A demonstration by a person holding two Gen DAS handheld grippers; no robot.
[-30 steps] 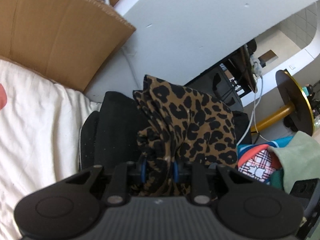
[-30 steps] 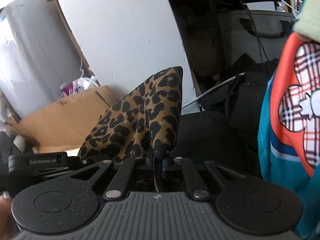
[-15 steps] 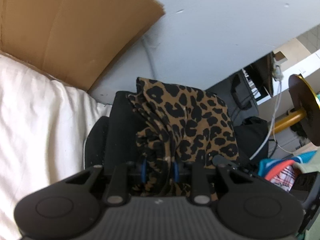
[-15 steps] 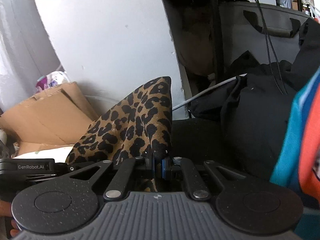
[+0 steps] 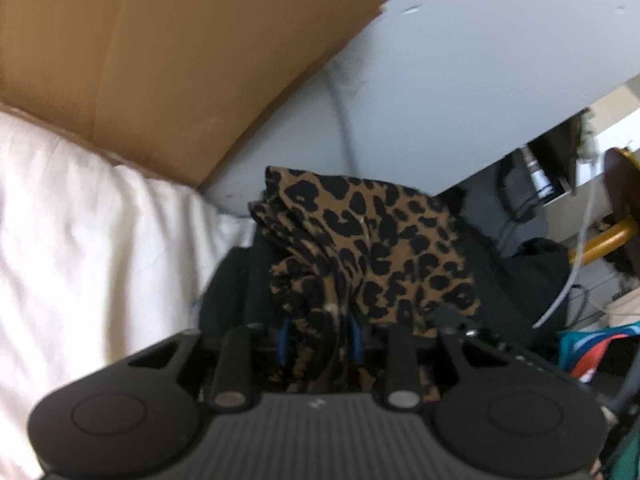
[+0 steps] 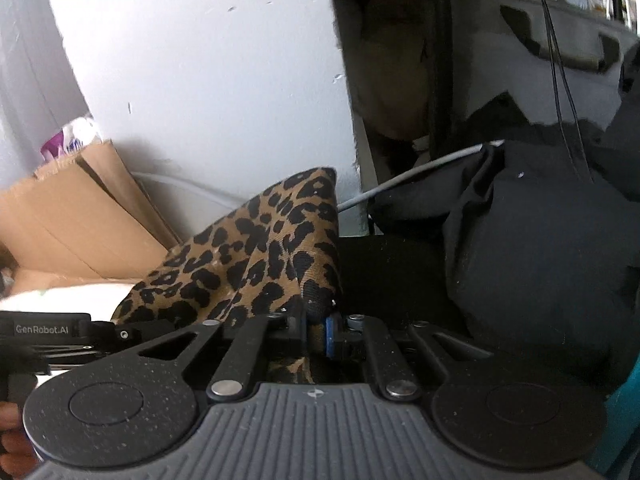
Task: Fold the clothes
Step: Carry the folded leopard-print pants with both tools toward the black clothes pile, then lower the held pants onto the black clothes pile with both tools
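Leopard-print garment (image 5: 384,248): bunched, over black clothing (image 6: 540,248), beside white bedding (image 5: 80,248). L gripper (image 5: 320,338): jaws opening, fabric between blue pads, contact prob. loosening. R gripper (image 6: 318,330): jaws opening, cloth edge between them. Cardboard box (image 5: 160,52) behind, by wall.

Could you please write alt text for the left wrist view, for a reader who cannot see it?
The left gripper, its jaws opening, has a bunched leopard-print brown and black garment between its blue-edged fingers, over a black fabric pile. A white sheet lies to the left, a brown cardboard panel leans on a pale wall behind, and the picture is slightly blurred.
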